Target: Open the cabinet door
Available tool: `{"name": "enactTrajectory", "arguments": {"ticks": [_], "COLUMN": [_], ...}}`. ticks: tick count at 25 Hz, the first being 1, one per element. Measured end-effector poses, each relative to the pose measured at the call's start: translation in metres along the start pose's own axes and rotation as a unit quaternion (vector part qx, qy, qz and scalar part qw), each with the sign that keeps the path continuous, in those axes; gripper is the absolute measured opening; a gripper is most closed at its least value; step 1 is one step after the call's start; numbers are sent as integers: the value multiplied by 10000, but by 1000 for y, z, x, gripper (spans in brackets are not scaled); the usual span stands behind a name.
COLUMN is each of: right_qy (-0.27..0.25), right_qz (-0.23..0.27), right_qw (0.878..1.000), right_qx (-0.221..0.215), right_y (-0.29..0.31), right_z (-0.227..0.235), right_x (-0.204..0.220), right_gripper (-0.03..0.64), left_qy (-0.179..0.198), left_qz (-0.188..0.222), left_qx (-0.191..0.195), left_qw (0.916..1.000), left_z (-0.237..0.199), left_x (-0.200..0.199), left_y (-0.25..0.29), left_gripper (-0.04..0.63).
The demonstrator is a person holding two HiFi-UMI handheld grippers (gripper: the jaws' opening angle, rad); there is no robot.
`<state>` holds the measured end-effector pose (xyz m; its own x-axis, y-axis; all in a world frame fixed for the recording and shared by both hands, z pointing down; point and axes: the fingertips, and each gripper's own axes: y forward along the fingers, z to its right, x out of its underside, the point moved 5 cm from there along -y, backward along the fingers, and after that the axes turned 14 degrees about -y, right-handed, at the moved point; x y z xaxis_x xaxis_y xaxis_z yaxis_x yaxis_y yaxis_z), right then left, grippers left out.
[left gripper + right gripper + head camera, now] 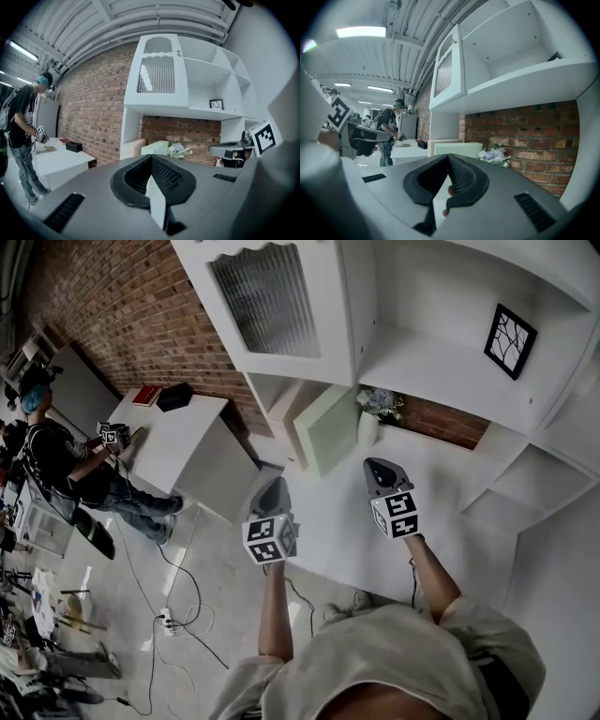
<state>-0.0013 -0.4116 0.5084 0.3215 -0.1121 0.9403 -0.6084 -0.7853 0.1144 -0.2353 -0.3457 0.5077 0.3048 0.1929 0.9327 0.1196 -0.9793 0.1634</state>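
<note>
The white cabinet door (272, 301) with a ribbed glass pane hangs on the upper left of the shelf unit, above the counter (450, 474). It looks closed. In the left gripper view the door (157, 75) has a small knob (178, 54) near its top right corner. My left gripper (272, 493) and right gripper (380, 470) hover side by side over the counter's front edge, well below the door and apart from it. Both point toward the unit. The left gripper (151, 157) is shut and empty. The right gripper (449, 157) is shut with nothing in it.
On the counter stand a pale green box (328, 427) and a vase of flowers (375, 409). A framed picture (509, 340) rests on the open shelf to the right. At the left a person (56, 465) stands by a white table (178, 437). Cables and a power strip (169, 620) lie on the floor.
</note>
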Motion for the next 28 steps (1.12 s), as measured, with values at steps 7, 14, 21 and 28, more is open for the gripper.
{"name": "enactTrajectory", "arguments": {"ticks": [7, 14, 21, 28], "right_qy": [-168, -503, -779, -673], "right_qz": [254, 890, 1535, 2037], "right_qw": [9994, 9939, 9825, 9722], "right_qx": [159, 417, 717, 938], "right_y": [10, 16, 24, 30], "right_z": [1, 25, 53, 86], "right_x": [-35, -101, -165, -216], "right_gripper": [14, 14, 14, 14], "left_qy": [-3, -10, 19, 76], "left_qz": [131, 147, 106, 83], "left_qx": [154, 280, 316, 339], "left_qw": [9998, 9995, 9994, 9994], "left_z": [-13, -13, -18, -18], "left_x": [-13, -20, -21, -23], "left_y": [6, 9, 12, 16], "left_gripper": [26, 26, 25, 25]}}
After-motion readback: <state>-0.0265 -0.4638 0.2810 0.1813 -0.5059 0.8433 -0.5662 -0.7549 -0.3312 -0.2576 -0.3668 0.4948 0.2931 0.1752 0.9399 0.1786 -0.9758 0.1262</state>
